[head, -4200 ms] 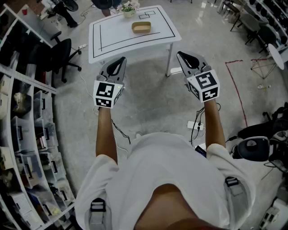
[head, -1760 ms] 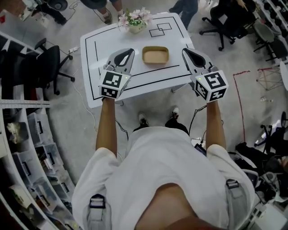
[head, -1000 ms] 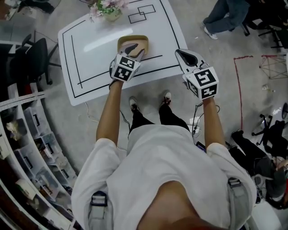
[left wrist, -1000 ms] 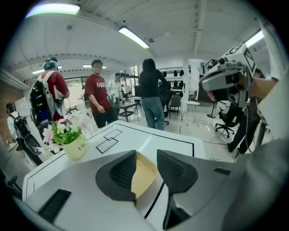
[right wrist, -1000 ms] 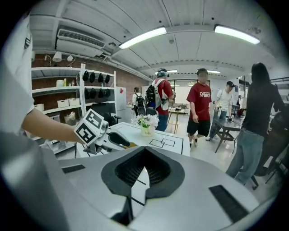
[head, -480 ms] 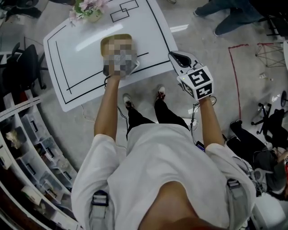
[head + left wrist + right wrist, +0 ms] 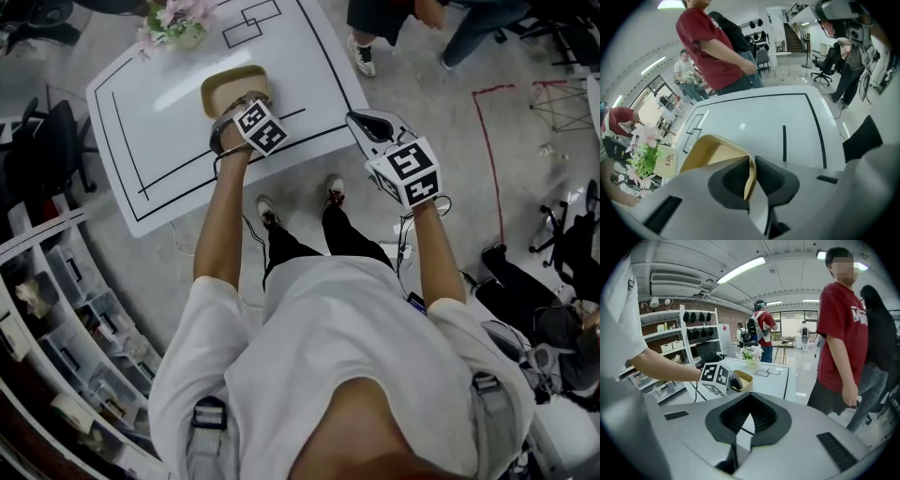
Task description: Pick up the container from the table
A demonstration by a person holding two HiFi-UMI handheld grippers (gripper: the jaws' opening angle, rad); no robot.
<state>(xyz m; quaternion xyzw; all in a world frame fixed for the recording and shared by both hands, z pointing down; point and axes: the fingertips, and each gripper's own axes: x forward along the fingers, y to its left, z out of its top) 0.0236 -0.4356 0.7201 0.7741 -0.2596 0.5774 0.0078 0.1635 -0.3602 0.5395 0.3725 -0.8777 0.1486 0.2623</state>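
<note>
1. Nearest the camera wearer, the right hand-held gripper [image 7: 362,120] [image 7: 750,395] was held out just off the near edge of the table [image 7: 150,122], to the right of the container and apart from it. Its jaws met at the tips and held nothing.
2. A little farther on, the left hand-held gripper [image 7: 239,101] [image 7: 752,164] pointed steeply down at the near side of the container [image 7: 230,80] [image 7: 705,150]. Its jaws had just been closing and were pressed on the container's near wall, one pad inside and one outside.
3. The tan, shallow container [image 7: 743,379] sat on the white table, inside the black outline [image 7: 127,141] and close to its near line.
4. At the far edge of the table stood a flower pot [image 7: 173,23] [image 7: 647,157] [image 7: 751,355], well apart from the container.
5. Beyond the table, a person in a red shirt [image 7: 712,47] [image 7: 841,333] stood on the floor, with other people behind.
</note>
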